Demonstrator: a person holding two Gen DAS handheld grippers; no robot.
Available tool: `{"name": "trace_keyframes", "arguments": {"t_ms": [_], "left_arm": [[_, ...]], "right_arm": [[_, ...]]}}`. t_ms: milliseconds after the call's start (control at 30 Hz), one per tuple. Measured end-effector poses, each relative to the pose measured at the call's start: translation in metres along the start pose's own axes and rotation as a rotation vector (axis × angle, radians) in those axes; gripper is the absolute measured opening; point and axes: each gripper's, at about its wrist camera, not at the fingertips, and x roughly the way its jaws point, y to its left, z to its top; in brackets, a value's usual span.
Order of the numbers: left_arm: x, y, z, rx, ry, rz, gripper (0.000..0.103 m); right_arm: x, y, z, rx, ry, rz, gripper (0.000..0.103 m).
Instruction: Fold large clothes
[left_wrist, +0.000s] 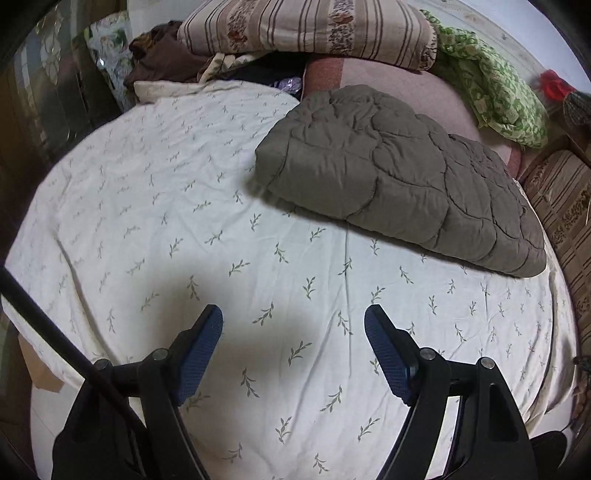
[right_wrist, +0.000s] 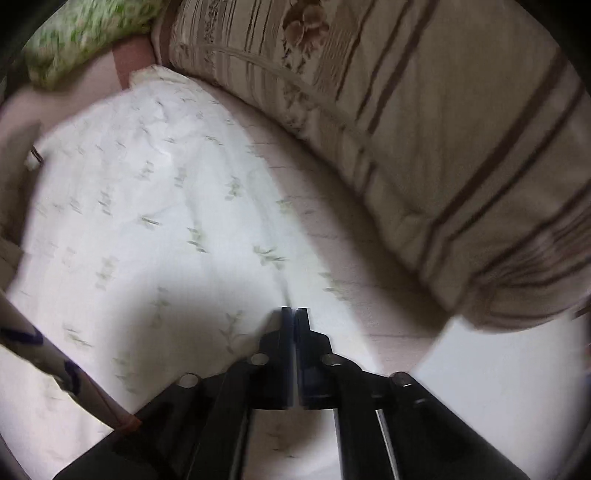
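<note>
A grey-brown quilted garment (left_wrist: 402, 177) lies folded in a thick bundle on the white leaf-print bedsheet (left_wrist: 184, 206), at the far right of the left wrist view. My left gripper (left_wrist: 293, 317) is open and empty, above the bare sheet, well short of the bundle. My right gripper (right_wrist: 294, 314) is shut with its fingers together, low over the same leaf-print sheet (right_wrist: 122, 192) near its edge; nothing shows between its fingertips. The right wrist view is blurred.
A striped floral folded quilt (left_wrist: 306, 26) lies at the bed's head and fills the right side of the right wrist view (right_wrist: 443, 147). A green patterned cloth (left_wrist: 491, 81) and dark clothes (left_wrist: 162, 59) lie at the back. A black rod (left_wrist: 55, 332) crosses at left.
</note>
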Motion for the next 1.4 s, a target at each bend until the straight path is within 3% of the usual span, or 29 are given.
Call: {"name": "trace_keyframes", "arguments": {"t_ms": [67, 167, 300, 367, 433, 467, 567, 733, 800, 900, 1100, 1200, 1267, 1400], "left_arm": [[-0.003, -0.002, 0.001, 0.014, -0.012, 0.010, 0.079], [-0.005, 0.002, 0.002, 0.015, -0.018, 0.013, 0.079], [0.000, 0.009, 0.006, -0.001, -0.023, 0.019, 0.079], [0.007, 0.011, 0.011, -0.008, -0.010, 0.027, 0.079], [0.010, 0.013, 0.018, -0.015, -0.005, 0.015, 0.079], [0.012, 0.013, 0.021, -0.019, -0.006, 0.004, 0.079], [0.018, 0.015, 0.038, -0.031, -0.005, -0.033, 0.079], [0.047, 0.017, 0.076, -0.049, 0.016, -0.127, 0.079], [0.059, 0.024, 0.091, -0.078, 0.013, -0.154, 0.079], [0.086, 0.036, 0.116, -0.157, 0.027, -0.220, 0.079], [0.146, 0.060, 0.154, -0.273, 0.039, -0.360, 0.079], [0.180, 0.067, 0.171, -0.294, 0.086, -0.498, 0.081], [0.203, 0.064, 0.182, -0.285, 0.127, -0.567, 0.083], [0.229, 0.043, 0.191, -0.210, 0.186, -0.619, 0.092]], "right_arm": [[0.008, -0.013, 0.002, 0.032, 0.018, -0.152, 0.000], [0.024, -0.046, 0.003, 0.113, 0.079, -0.233, 0.000], [-0.005, -0.062, -0.003, 0.153, 0.041, -0.030, 0.001], [-0.032, -0.050, -0.001, 0.120, -0.009, 0.048, 0.011], [-0.057, -0.032, 0.004, 0.103, -0.053, 0.145, 0.051], [-0.067, -0.021, 0.008, 0.095, -0.072, 0.194, 0.065], [-0.099, 0.031, 0.019, 0.028, -0.128, 0.369, 0.074], [-0.117, 0.122, 0.022, -0.068, -0.114, 0.596, 0.077], [-0.113, 0.150, 0.010, -0.088, -0.113, 0.645, 0.081], [-0.087, 0.191, 0.026, -0.047, -0.106, 0.659, 0.088], [-0.026, 0.232, 0.043, 0.112, 0.002, 0.735, 0.094], [-0.005, 0.246, 0.055, 0.154, 0.039, 0.805, 0.099], [0.003, 0.257, 0.069, 0.148, 0.063, 0.859, 0.100], [0.021, 0.287, 0.091, 0.066, 0.119, 0.954, 0.100]]}}
